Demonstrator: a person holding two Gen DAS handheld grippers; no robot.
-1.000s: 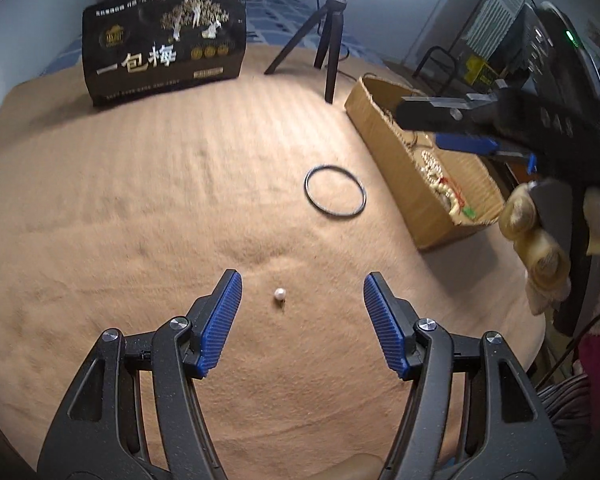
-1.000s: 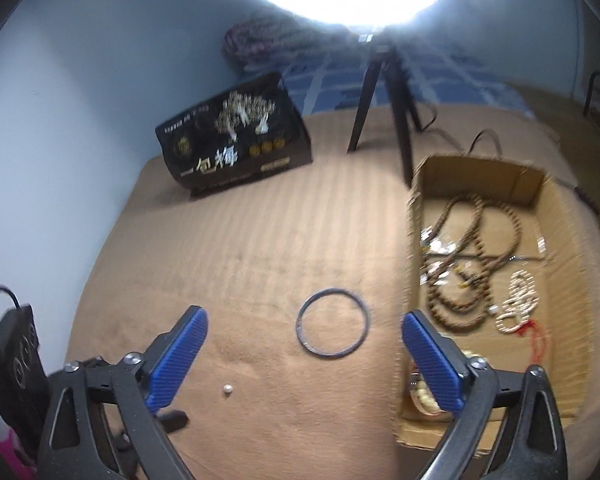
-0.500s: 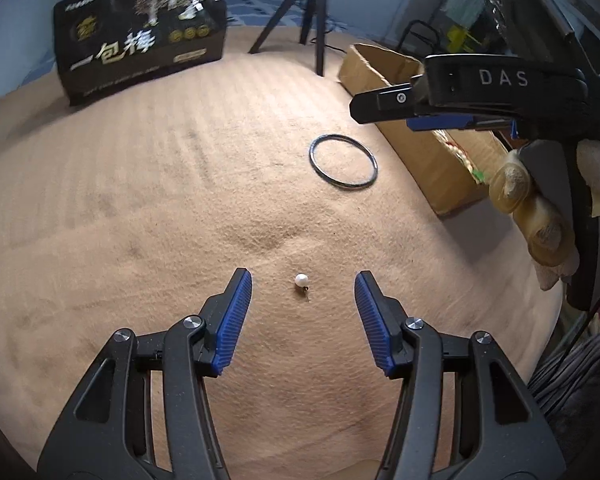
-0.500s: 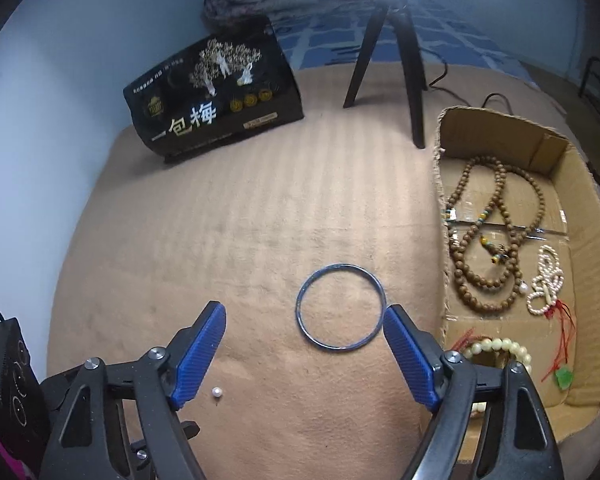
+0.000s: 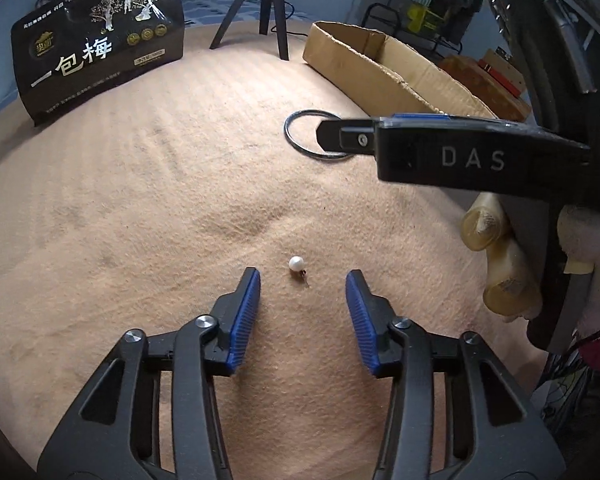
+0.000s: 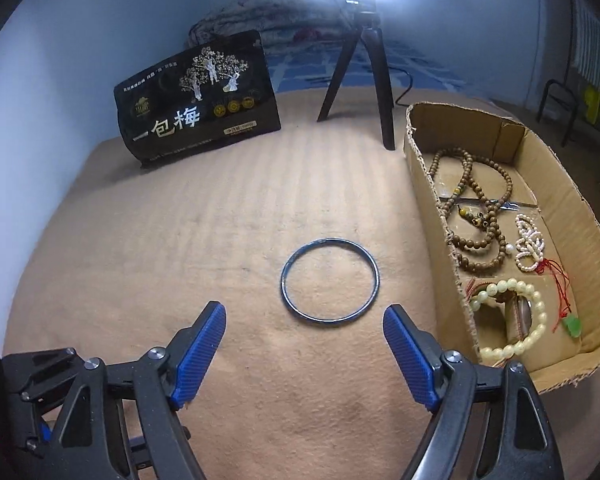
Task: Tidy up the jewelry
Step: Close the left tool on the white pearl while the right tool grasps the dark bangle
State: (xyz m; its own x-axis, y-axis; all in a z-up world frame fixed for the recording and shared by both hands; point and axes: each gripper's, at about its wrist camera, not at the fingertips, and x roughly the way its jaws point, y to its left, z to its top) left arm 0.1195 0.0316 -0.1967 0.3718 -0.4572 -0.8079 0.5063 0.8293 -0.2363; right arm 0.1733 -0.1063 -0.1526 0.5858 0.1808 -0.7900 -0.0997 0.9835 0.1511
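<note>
Left gripper (image 5: 303, 280) nearer pearl stud (image 5: 296, 263), right gripper (image 6: 304, 318) nearer bangle (image 6: 330, 280), both jaws wide.

A: What do the left tongs (image 5: 303, 280) look like at the bottom of the frame?
B: 2 black speckled plastic arms with cut-out openings, each tipped by a ribbed blue pad (image 5: 245, 316) and fixed with round silver screws.
A: And the right tongs (image 6: 304, 320)?
B: Same build: black frame, blue ribbed pads, silver screw heads. From the left camera, its black housing at right centre reads "DAS" in grey letters.
A: Any skin?
B: No, a right hand (image 5: 504, 264) in a yellowish-cream glove.
</note>
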